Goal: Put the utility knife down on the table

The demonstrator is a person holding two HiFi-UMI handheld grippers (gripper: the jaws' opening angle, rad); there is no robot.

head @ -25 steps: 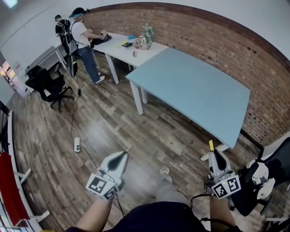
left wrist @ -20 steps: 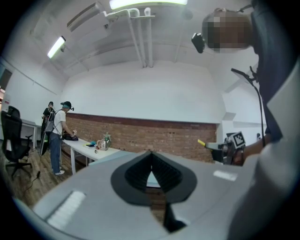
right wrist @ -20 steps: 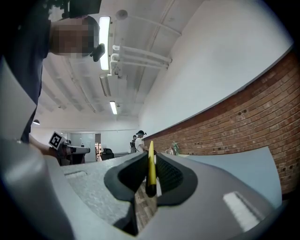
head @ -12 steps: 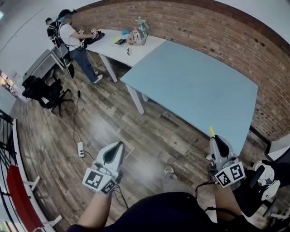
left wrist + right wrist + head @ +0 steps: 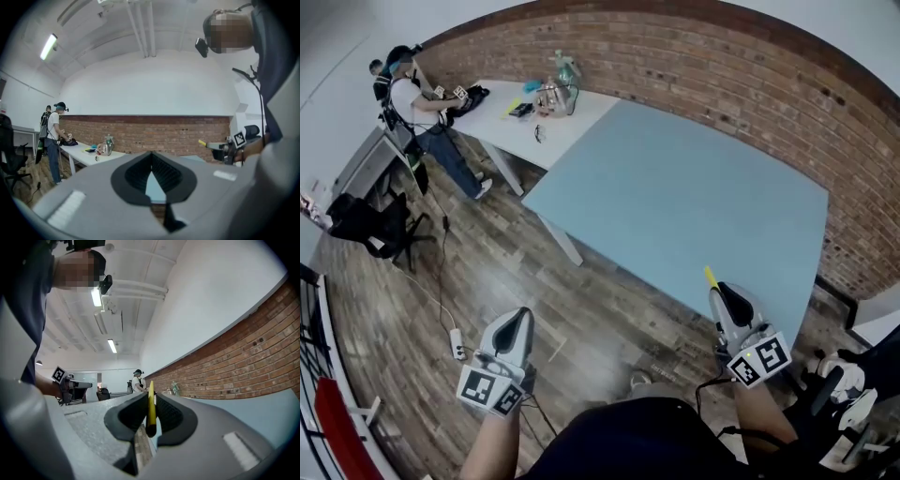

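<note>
A: How much room is there around the table (image 5: 675,202)?

B: Plenty. Its long near edge runs slantwise across the head view, from a corner at the left down to the right. The far side lies close along the brick wall (image 5: 722,66). A white table (image 5: 581,105) meets its far left corner.

A: Where are the tools?

B: The right hand-held gripper (image 5: 719,292) is at that near edge and pinches the utility knife (image 5: 710,276). The knife's yellow end reaches just over the blue top. The left hand-held gripper (image 5: 520,317) hangs over the wooden floor (image 5: 506,253), well apart from the table. Its jaws are pressed together at the tips with nothing between them.

A: Anything near the left one?

B: Open floor up to the table's corner leg. A power strip (image 5: 457,344) lies near it on the boards. A person (image 5: 412,103) stands at the far end of the white table, and a black office chair (image 5: 361,220) is further left.

A: What can't you make out?

B: Most of the knife. In the head view the jaws cover all but the yellow end. The right gripper view shows it edge-on as a thin yellow strip, so I cannot see the blade. The small things on the white table are too small to name. A chair (image 5: 844,403) at lower right is cut off by the frame.
</note>
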